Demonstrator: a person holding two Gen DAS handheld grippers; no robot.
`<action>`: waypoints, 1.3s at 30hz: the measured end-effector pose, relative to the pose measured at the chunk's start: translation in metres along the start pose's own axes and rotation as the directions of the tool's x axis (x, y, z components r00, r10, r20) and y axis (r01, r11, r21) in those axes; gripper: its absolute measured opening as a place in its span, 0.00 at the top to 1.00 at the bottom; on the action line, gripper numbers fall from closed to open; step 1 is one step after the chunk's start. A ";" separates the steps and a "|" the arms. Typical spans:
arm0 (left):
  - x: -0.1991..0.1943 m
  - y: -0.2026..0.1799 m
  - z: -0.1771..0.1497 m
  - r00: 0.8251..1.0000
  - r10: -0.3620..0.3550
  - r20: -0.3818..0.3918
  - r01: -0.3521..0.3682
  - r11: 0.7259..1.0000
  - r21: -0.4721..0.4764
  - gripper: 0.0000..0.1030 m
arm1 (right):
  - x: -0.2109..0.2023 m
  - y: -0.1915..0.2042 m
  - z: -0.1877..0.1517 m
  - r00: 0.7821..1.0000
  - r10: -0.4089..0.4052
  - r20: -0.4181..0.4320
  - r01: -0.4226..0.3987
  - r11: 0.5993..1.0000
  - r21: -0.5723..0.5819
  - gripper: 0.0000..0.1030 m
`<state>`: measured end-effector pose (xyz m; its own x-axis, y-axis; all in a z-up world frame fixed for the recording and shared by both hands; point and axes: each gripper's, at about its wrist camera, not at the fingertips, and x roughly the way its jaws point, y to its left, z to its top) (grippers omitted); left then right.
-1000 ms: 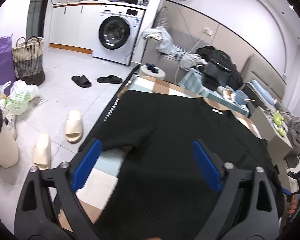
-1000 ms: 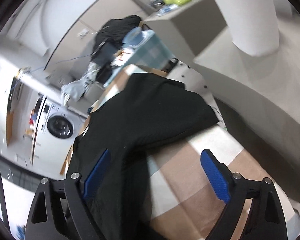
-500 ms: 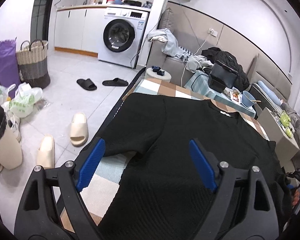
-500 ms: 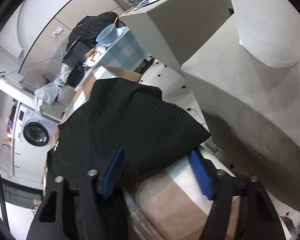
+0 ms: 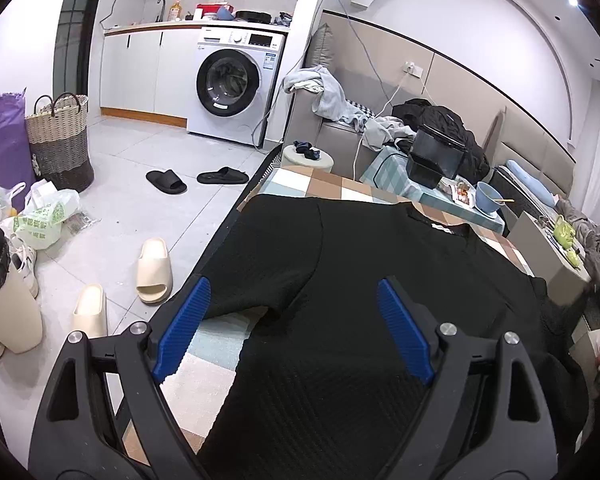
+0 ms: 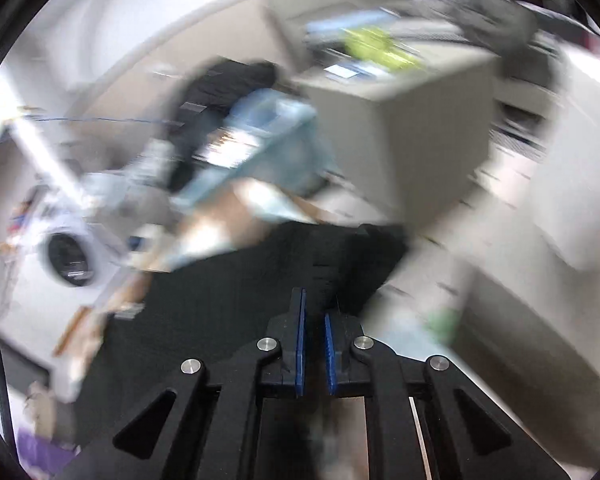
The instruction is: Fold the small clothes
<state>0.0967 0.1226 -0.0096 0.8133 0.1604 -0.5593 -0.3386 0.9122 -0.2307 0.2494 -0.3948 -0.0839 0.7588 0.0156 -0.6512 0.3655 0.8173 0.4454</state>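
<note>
The black ribbed short-sleeved knit top lies spread flat on a checked cloth-covered table, filling the centre and lower half of the left wrist view, its collar toward the upper right and one sleeve reaching the lower left. Your left gripper hovers over that sleeve with its blue pads wide apart, gripping nothing. In the right wrist view, which is heavily blurred, your right gripper has just been closing; its blue pads now stand almost together with black fabric of the top running up between them, so it appears clamped on the other side of the garment. The risk from here, as a judgement: the pinch looks thin, so a fast pull could slip the knit free or drag the whole top across the table, since nothing pins the opposite side. The stretchy fabric may also bunch and fold crooked.
</note>
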 end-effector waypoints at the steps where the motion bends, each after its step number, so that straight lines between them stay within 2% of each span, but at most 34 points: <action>1: 0.001 0.000 0.000 1.000 -0.004 -0.003 0.004 1.000 -0.002 0.18 | -0.002 0.020 0.001 0.997 0.070 0.007 -0.070 0.996 -0.050 0.92; 2: 0.002 0.000 -0.001 1.000 -0.004 -0.009 0.003 1.000 -0.002 0.18 | -0.001 0.043 -0.002 0.989 0.145 -0.019 -0.147 0.982 -0.119 0.91; 3: 0.002 0.001 -0.001 1.000 0.001 -0.015 -0.001 1.000 -0.002 0.18 | 0.003 0.070 -0.010 0.972 0.218 -0.085 -0.231 0.951 -0.205 0.92; 5: 0.003 0.002 -0.002 1.000 0.002 -0.023 -0.003 1.000 -0.007 0.18 | 0.012 0.109 -0.035 0.940 0.272 -0.206 -0.328 0.884 -0.332 0.91; 8: 0.004 0.005 -0.003 1.000 0.003 -0.030 -0.003 1.000 -0.016 0.18 | 0.030 0.136 -0.075 0.906 0.214 -0.365 -0.368 0.825 -0.429 0.82; 10: 0.007 0.007 -0.003 0.999 0.001 -0.035 -0.002 1.000 -0.020 0.18 | 0.035 0.138 -0.093 0.893 0.187 -0.410 -0.382 0.796 -0.469 0.63; 13: 0.011 0.013 -0.002 0.999 0.005 -0.050 -0.007 0.999 -0.036 0.18 | 0.035 0.124 -0.097 0.888 0.189 -0.420 -0.380 0.817 -0.434 0.59; 15: 0.015 0.018 -0.002 0.998 0.002 -0.068 -0.006 0.998 -0.060 0.18 | 0.041 0.113 -0.096 0.885 0.166 -0.434 -0.352 0.850 -0.392 0.58; 18: 0.019 0.036 0.001 0.996 0.009 -0.088 -0.020 0.992 -0.125 0.18 | 0.062 0.101 -0.104 0.876 0.059 -0.479 -0.275 0.877 -0.394 0.58; 20: 0.020 0.054 0.005 0.995 0.016 -0.095 -0.035 0.981 -0.192 0.18 | 0.058 0.091 -0.104 0.866 0.095 -0.490 -0.295 0.890 -0.348 0.57; 22: 0.022 0.076 0.007 0.994 0.034 -0.103 -0.061 0.960 -0.272 0.18 | 0.051 0.086 -0.099 0.861 0.139 -0.489 -0.319 0.897 -0.306 0.49; 24: 0.027 0.101 0.007 0.989 0.049 -0.136 -0.097 0.922 -0.374 0.18 | 0.038 0.084 -0.098 0.862 0.181 -0.474 -0.342 0.898 -0.277 0.43; 25: 0.030 0.114 0.006 0.987 0.033 -0.154 -0.098 0.896 -0.432 0.19 | 0.030 0.083 -0.097 0.863 0.202 -0.463 -0.352 0.898 -0.265 0.41; 27: 0.035 0.132 0.003 0.983 -0.001 -0.182 -0.091 0.864 -0.495 0.32 | 0.018 0.079 -0.098 0.864 0.230 -0.449 -0.368 0.896 -0.248 0.38; 29: 0.042 0.144 -0.002 0.974 -0.032 -0.225 -0.095 0.843 -0.530 0.40 | 0.010 0.078 -0.100 0.858 0.250 -0.448 -0.382 0.894 -0.234 0.38; 32: 0.055 0.153 -0.012 0.960 -0.116 -0.254 -0.059 0.805 -0.590 0.40 | -0.002 0.076 -0.102 0.848 0.277 -0.453 -0.402 0.891 -0.208 0.38; 34: 0.066 0.157 -0.018 0.950 -0.133 -0.281 -0.069 0.791 -0.607 0.40 | -0.006 0.075 -0.103 0.849 0.279 -0.448 -0.401 0.893 -0.204 0.38; 36: 0.077 0.160 -0.024 0.947 -0.154 -0.283 -0.069 0.761 -0.645 0.40 | -0.009 0.074 -0.104 0.849 0.281 -0.447 -0.401 0.895 -0.198 0.38; 39: 0.094 0.155 -0.025 0.947 -0.129 -0.295 -0.094 0.765 -0.637 0.40 | -0.009 0.072 -0.104 0.848 0.288 -0.444 -0.404 0.894 -0.192 0.38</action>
<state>0.1089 0.2700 -0.1175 0.6741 -0.0775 -0.7345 -0.6371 0.4422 -0.6313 0.2129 -0.2761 -0.1091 0.5093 0.5045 -0.6972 -0.0835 0.8353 0.5433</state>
